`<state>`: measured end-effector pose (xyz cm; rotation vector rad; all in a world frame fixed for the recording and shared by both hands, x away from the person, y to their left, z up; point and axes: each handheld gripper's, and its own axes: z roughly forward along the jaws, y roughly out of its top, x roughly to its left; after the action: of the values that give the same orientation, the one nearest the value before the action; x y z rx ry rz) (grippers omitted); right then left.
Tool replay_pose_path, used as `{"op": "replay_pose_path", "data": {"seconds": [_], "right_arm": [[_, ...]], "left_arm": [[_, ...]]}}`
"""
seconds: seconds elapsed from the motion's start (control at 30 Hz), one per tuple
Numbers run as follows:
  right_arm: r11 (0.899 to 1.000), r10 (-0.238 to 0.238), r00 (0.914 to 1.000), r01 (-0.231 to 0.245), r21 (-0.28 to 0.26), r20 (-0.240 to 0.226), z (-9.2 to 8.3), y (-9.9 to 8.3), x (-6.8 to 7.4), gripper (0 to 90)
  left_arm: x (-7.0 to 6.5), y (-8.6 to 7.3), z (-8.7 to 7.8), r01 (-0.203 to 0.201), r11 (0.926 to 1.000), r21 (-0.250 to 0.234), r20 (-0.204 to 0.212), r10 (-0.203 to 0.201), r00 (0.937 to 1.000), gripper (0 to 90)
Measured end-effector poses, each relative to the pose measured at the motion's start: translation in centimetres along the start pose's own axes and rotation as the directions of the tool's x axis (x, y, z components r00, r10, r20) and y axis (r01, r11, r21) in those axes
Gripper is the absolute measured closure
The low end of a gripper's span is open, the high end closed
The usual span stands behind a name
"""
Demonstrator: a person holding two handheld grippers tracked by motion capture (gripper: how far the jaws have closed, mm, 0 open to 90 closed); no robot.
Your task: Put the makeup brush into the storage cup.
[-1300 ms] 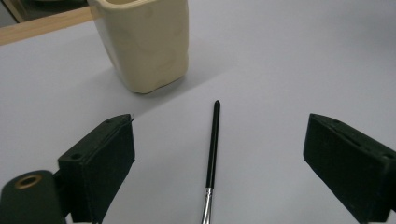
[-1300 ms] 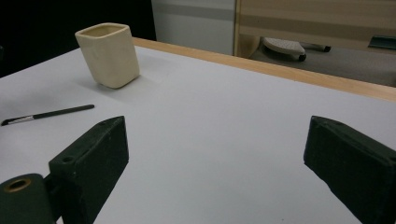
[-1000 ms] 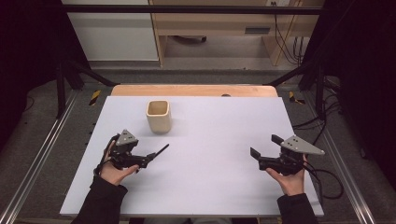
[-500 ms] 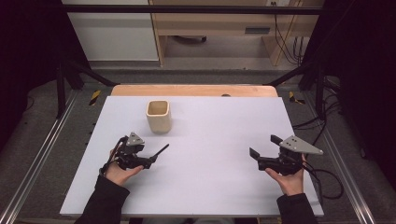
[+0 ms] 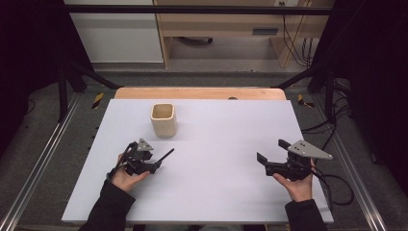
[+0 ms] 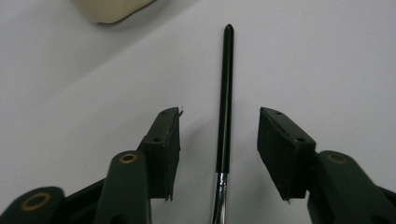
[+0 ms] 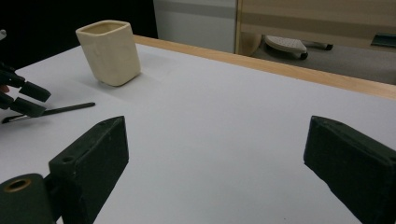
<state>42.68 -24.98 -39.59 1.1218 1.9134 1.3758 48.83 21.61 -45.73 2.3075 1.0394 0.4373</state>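
Lying flat on the white bench (image 5: 231, 144): a thin black stick with a shiny metal part (image 6: 226, 100), maybe a pen or a brush, hard to tell which. Resting right between the two pads of the left tongs (image 6: 218, 154), with its long way running straight ahead, the same way the tongs are pointing. Black tip facing away from the hand, toward the cream cup (image 5: 163, 119) standing near, just beyond it.

Left tongs sitting low over the bench, hand (image 5: 126, 177) underneath, jaws half open and just now squeezing in. Pads not pressing the stick yet, a small gap showing on each side. So nothing being held for now.

Right tongs (image 5: 270, 155) waiting well apart on the other side, jaws spread wide, gripping nothing, pointing across the bench toward the cup.

Left hand being much the nearer one, so likely doing the pinch.
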Motion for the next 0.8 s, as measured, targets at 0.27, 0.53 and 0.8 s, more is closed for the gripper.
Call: {"op": "replay_pose_path", "data": {"seconds": [0.27,0.53,0.8], "right_arm": [[1.000,0.001,1.0000,-0.001,-0.003,-0.003,-0.17,0.06,-0.04,7.0],[1.000,0.004,1.0000,-0.004,-0.007,-0.002,-0.24,0.11,-0.04,7.0],[1.000,0.003,1.0000,-0.003,-0.006,-0.002,-0.22,0.10,-0.05,7.0]], "left_arm": [[-0.42,-0.01,0.56,-0.017,0.9996,0.021,-0.005,0.017,0.9998,63.9],[-0.70,0.02,0.73,-0.019,0.9995,0.027,0.005,0.019,0.9998,74.7],[-1.07,0.26,0.77,0.002,0.9990,0.044,0.002,-0.002,1.0000,83.1]]}}
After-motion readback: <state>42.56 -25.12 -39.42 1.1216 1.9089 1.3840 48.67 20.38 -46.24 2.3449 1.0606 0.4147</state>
